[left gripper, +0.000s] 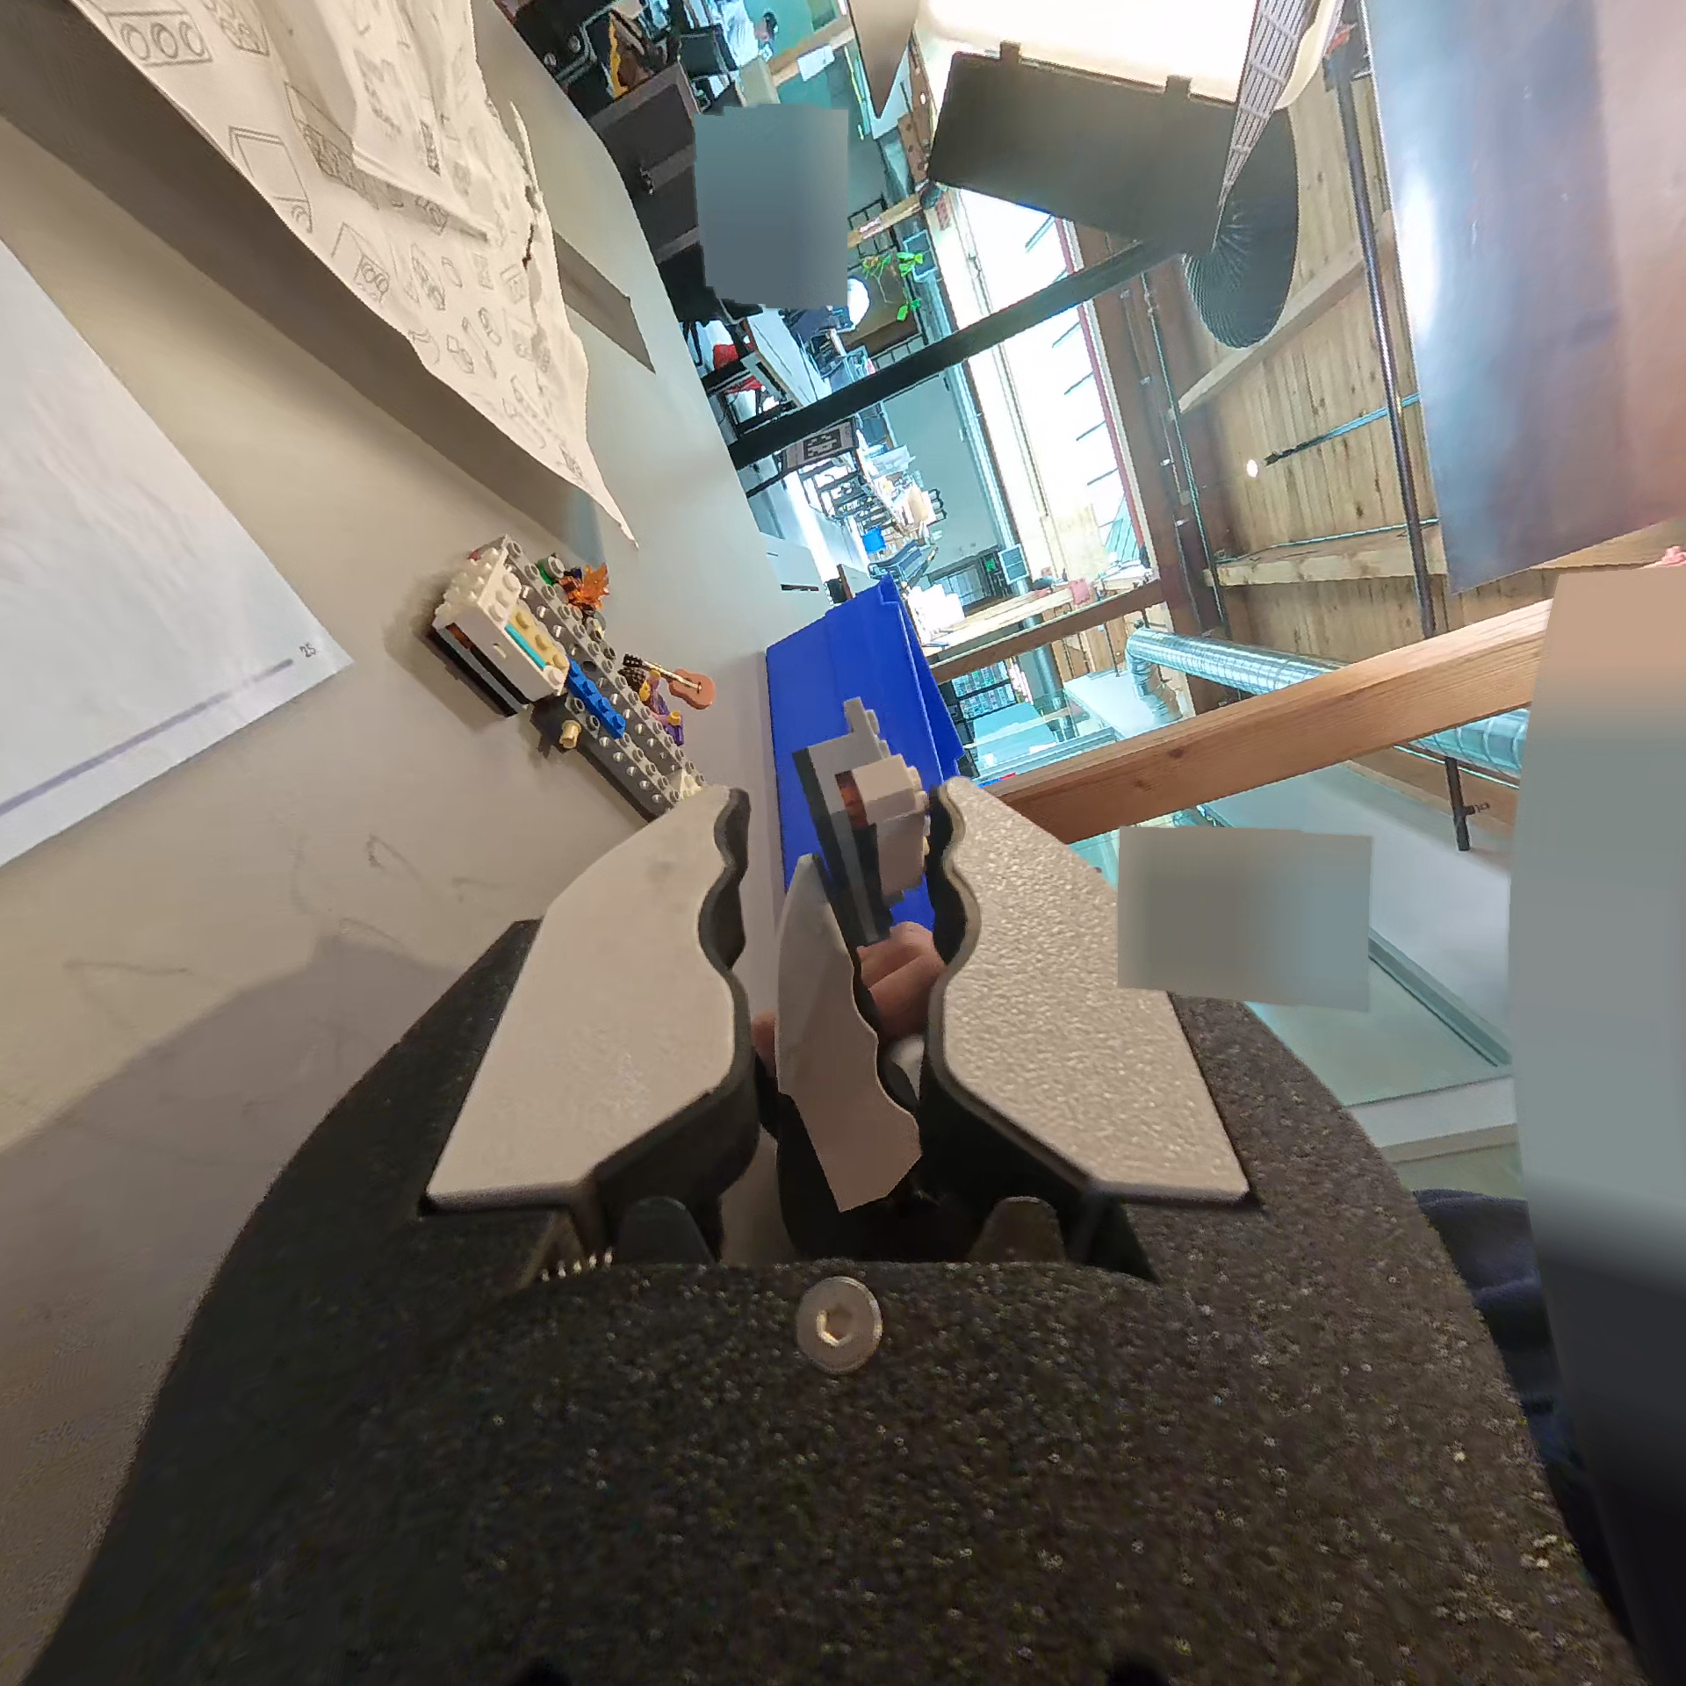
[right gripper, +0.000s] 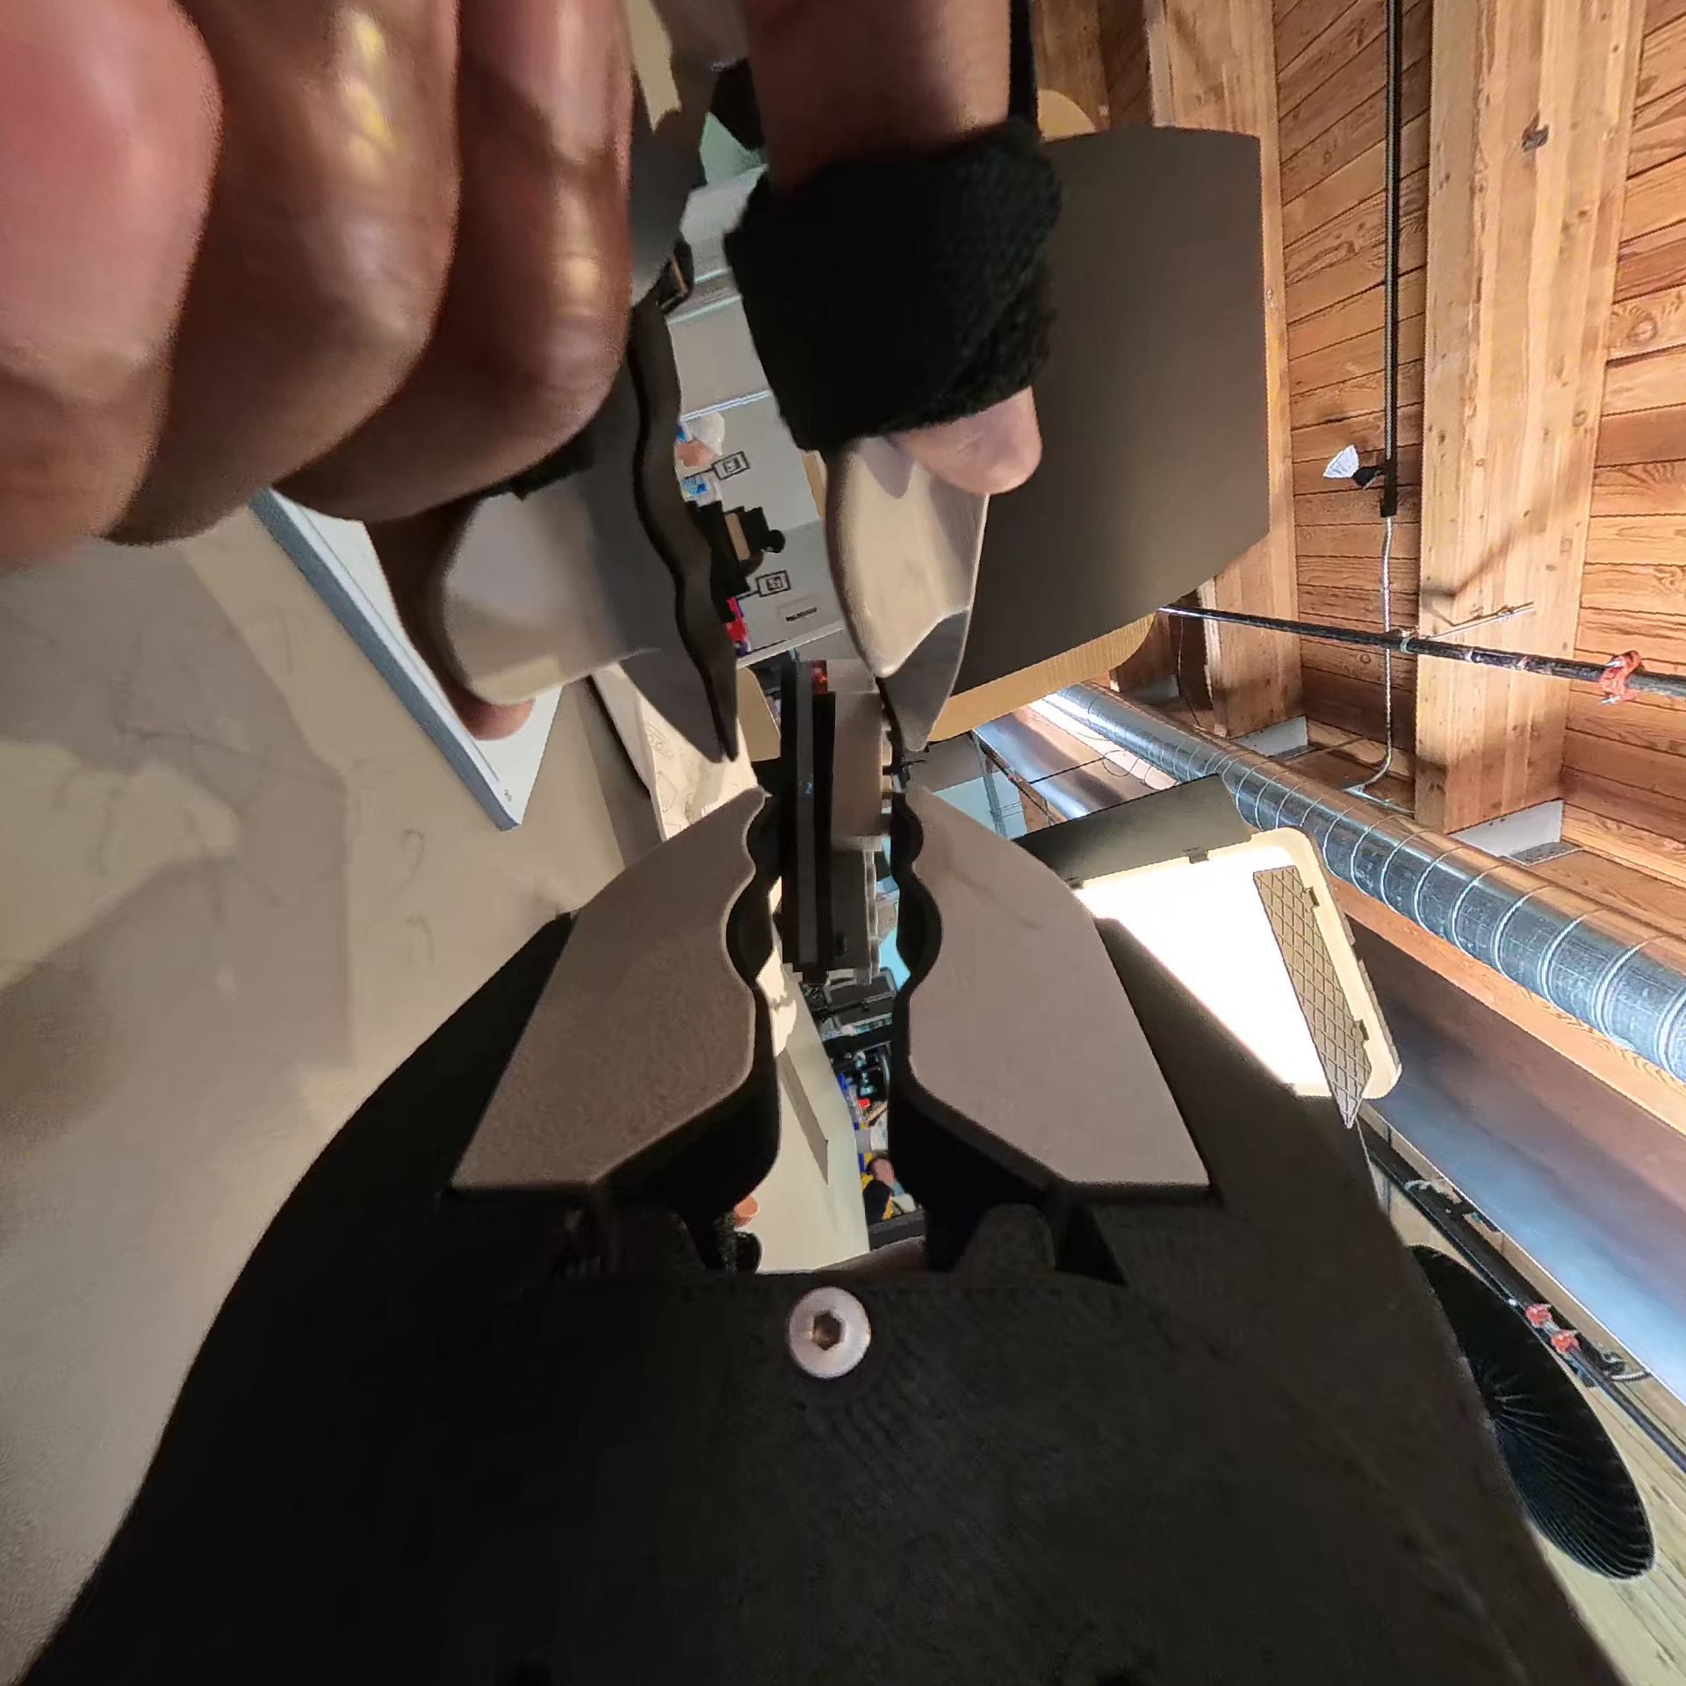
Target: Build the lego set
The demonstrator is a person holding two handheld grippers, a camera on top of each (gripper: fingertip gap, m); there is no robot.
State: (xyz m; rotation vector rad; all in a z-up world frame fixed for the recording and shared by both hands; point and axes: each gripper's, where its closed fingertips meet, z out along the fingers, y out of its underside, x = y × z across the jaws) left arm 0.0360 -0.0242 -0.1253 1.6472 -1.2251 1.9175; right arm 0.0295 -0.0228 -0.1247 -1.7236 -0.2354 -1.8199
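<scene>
Clamping a grey brick assembly (right gripper: 835, 858), right gripper (right gripper: 835, 816) faces left gripper (right gripper: 803, 702).

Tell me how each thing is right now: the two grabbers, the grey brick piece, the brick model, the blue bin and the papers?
Right gripper: shut on the grey and black brick assembly.
Left gripper: open, one finger touching the bricks, the other apart.
Grey and black brick assembly: held up in the air.
Grey studded brick model: lying on the table.
Blue plastic bin: on the table.
Printed paper sheets: lying flat.

Left gripper (left gripper: 844, 821) jaws stand apart around a grey brick assembly (left gripper: 867, 821), beside a blue bin (left gripper: 848, 675).
</scene>
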